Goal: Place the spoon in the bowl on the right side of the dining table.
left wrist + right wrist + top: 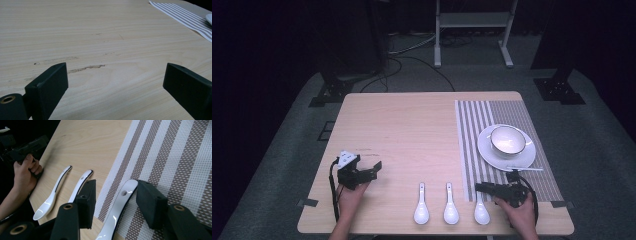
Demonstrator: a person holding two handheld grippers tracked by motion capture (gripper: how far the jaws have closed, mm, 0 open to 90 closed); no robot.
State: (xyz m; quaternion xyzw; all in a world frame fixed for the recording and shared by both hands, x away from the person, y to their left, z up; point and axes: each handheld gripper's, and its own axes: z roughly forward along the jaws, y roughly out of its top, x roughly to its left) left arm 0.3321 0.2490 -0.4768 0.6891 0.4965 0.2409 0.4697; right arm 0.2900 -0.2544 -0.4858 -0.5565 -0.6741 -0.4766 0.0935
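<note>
My right tongs (113, 202) straddle the handle of a glossy white ceramic soup spoon (117, 207)

The jaws stand apart on either side of that handle, not yet pressing; its bowl is cut off at the frame edge. It lies on the striped woven placemat (175, 157) at the pale wooden surface's (412, 130) near edge. My left tongs (115, 82) are spread wide over bare wood

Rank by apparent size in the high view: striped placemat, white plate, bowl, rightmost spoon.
1. striped placemat
2. white plate
3. bowl
4. rightmost spoon, partly covered by the right claw; it may be as long as the bowl is wide.
</note>
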